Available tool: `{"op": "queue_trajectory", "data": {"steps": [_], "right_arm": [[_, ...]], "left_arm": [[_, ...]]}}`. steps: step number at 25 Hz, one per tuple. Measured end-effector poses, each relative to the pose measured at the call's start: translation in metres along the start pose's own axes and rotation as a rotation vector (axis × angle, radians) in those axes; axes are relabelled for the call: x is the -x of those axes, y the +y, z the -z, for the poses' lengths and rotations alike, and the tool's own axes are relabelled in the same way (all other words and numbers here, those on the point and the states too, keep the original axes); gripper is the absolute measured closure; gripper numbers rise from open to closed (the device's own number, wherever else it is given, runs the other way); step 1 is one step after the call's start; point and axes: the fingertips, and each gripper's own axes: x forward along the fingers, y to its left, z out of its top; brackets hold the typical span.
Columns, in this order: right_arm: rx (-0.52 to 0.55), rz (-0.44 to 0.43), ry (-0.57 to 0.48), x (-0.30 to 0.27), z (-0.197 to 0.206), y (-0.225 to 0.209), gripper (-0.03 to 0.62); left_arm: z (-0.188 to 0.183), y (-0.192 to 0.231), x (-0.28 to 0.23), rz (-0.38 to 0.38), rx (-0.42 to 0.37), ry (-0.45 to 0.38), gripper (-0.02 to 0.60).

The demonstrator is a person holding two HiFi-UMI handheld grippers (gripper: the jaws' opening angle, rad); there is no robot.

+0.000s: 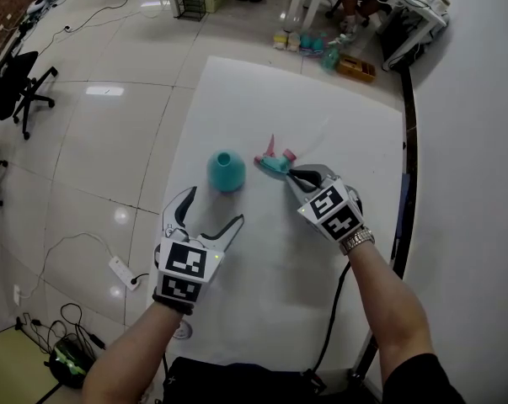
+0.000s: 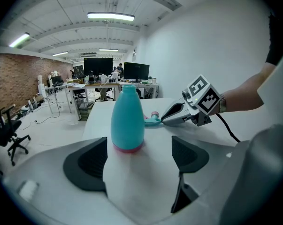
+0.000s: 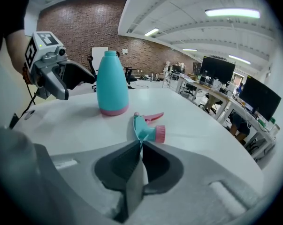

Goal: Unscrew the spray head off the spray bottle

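From the head view, the teal bottle (image 1: 226, 170) stands uncapped on the white table (image 1: 262, 301). The spray head (image 1: 275, 162) lies just right of the bottle, already off. The left gripper (image 1: 214, 205) gapes wide and empty, near the bottle's front.

In the left gripper view, nothing sits between those spread jaws; the bottle stands beyond them. Its wall is opaque, so we cannot tell its contents.

In the right gripper view, the right gripper (image 3: 140, 143) has its jaws pressed together, seemingly nipping the spray head's thin teal edge. We judge the head light, stiff and slick; its pink collar offers a surer hold.
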Motion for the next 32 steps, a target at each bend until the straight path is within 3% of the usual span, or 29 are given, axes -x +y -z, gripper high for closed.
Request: {"op": "queue_trajectory", "data": {"steps": [12,18,26,32], "right_arm": [[-0.122,-0.038,-0.062,0.032,0.001,0.005,0.594],[-0.193,-0.098,-0.105,0.057,0.000,0.014,0.595],[-0.281,-0.256,-0.165,0.101,-0.016,0.044,0.595],[-0.281,-0.359,-0.199,0.134,-0.029,0.071,0.595]], "left_arm": [[-0.010,-0.020,0.011,0.001,-0.035,-0.020,0.132],[-0.014,-0.038,0.021,0.013,-0.123,-0.027,0.158],[-0.029,-0.064,0.042,-0.016,-0.444,-0.046,0.175],[-0.036,-0.083,0.060,-0.047,-0.674,-0.065,0.189]]}}
